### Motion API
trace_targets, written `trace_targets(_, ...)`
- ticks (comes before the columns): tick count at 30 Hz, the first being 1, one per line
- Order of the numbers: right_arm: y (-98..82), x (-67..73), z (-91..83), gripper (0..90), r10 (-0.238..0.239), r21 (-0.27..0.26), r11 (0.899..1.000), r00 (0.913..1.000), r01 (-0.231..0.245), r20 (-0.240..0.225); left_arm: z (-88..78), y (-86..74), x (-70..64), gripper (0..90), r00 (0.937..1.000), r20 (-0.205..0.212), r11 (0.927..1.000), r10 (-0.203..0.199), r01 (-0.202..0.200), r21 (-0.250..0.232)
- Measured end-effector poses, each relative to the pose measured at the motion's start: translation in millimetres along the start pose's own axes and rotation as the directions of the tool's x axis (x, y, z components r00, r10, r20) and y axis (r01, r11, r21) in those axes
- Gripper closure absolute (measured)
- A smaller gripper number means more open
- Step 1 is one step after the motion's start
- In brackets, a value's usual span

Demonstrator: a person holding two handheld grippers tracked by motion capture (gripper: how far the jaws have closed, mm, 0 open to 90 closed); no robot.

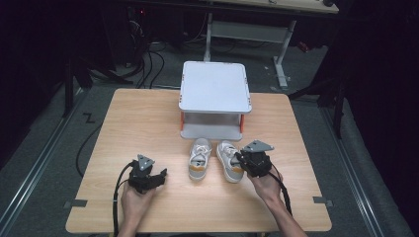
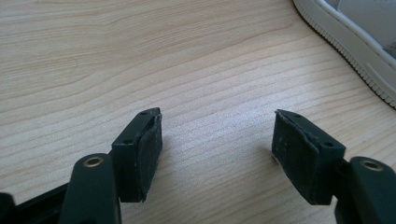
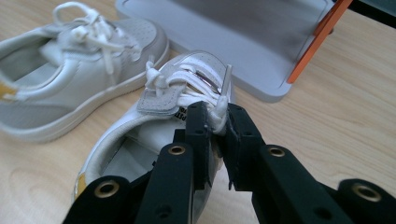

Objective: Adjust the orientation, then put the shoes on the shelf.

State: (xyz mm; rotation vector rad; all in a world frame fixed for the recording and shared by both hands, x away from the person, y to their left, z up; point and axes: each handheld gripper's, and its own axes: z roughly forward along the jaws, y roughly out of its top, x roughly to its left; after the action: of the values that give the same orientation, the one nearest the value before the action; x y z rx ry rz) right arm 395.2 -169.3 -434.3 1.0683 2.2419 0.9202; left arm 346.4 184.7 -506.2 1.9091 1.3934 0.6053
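The left tongs [image 1: 160, 175] sit low on the wooden bench [image 1: 138, 123], on the near side of the two shoes and off to their left. Their jaws stand wide with only bare wood between them. The white edge of the left shoe [image 2: 355, 42] is just beside them.

The right tongs [image 3: 219, 122] are at the right shoe [image 1: 229, 160]. Their jaws are squeezed together on a white lace [image 3: 219, 112] at the top of that shoe, near its grey tongue. The lace sits pinched between the pads.

The left shoe [image 1: 199, 158] lies just beside the right shoe, and both toes point away from the person. Both shoes are white with a bit of yellow at the heel.

Just past the shoes stands a small grey shelf [image 1: 215, 86] with orange posts. The toes are near its bottom board.
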Motion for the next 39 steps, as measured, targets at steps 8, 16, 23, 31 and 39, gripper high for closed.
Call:
trace_targets(8, 10.1, 17.2, 19.1, 81.4, 0.009, 0.035, 0.999, 0.9987, -0.011, 0.05, 0.4, 0.1, -0.9, 31.7, 0.9999, 0.006, 1.0, 0.009, -0.009, 0.003)
trace_targets(16, 12.7, 31.3, 25.3, 78.2, -0.014, 0.055, 0.998, 0.9988, 0.012, 0.048, 0.5, 0.3, -1.3, 31.3, 0.9998, 0.003, 0.9998, 0.017, -0.017, 0.005)
trace_targets(23, 8.1, 22.4, 24.7, 69.4, 0.049, 0.031, 0.998, 0.9966, -0.047, -0.066, 0.6, 0.1, -2.1, 31.3, 0.9998, -0.001, 0.9998, 0.018, -0.018, 0.004)
trace_targets(31, 4.3, 14.2, 20.8, 53.8, 0.081, -0.014, 0.996, 0.9902, -0.083, -0.114, 0.3, 0.0, -1.4, 31.7, 0.9999, 0.004, 0.9999, 0.01, -0.01, 0.004)
trace_targets(39, -6.1, -4.5, 0.6, 52.2, 0.144, -0.114, 0.979, 0.9699, -0.168, -0.197, 0.4, 0.1, -2.2, 30.6, 1.0, 0.002, 1.0, 0.006, -0.006, 0.004)
